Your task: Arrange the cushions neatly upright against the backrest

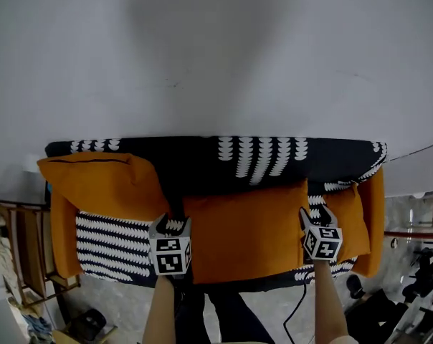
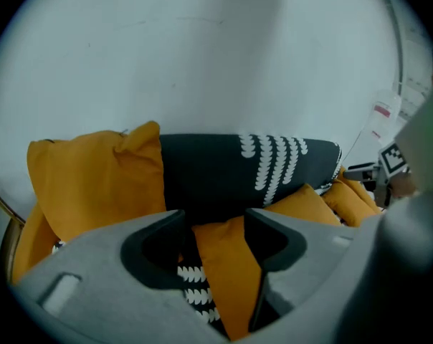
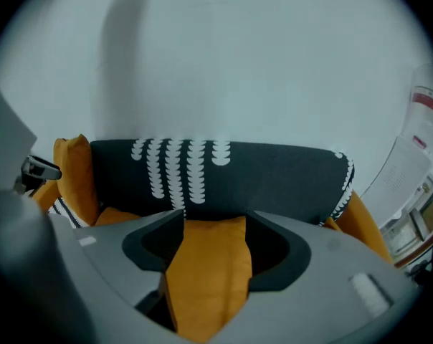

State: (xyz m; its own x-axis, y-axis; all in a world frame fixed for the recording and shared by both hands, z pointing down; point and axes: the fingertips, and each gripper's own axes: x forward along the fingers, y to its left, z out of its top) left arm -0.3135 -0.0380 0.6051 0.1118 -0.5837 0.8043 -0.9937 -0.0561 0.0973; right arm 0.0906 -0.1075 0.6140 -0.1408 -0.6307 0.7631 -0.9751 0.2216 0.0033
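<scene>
A dark sofa backrest (image 1: pixel 202 160) with white scallop print runs along the wall. An orange cushion (image 1: pixel 241 231) lies flat on the seat in the middle. My left gripper (image 1: pixel 170 223) sits at its left edge, open, with the cushion's edge (image 2: pixel 227 271) between the jaws and a gap on one side. My right gripper (image 1: pixel 317 216) is at the cushion's right edge, and the orange fabric (image 3: pixel 206 271) fills the space between its jaws. Another orange cushion (image 1: pixel 94 181) leans at the sofa's left end. A third orange cushion (image 1: pixel 351 213) sits at the right end.
A plain white wall (image 1: pixel 216 49) rises behind the sofa. The striped seat cover (image 1: pixel 109 242) shows at the left. A wooden rack (image 1: pixel 19 242) stands left of the sofa. Dark equipment and a cable (image 1: pixel 297 314) lie on the floor at the right.
</scene>
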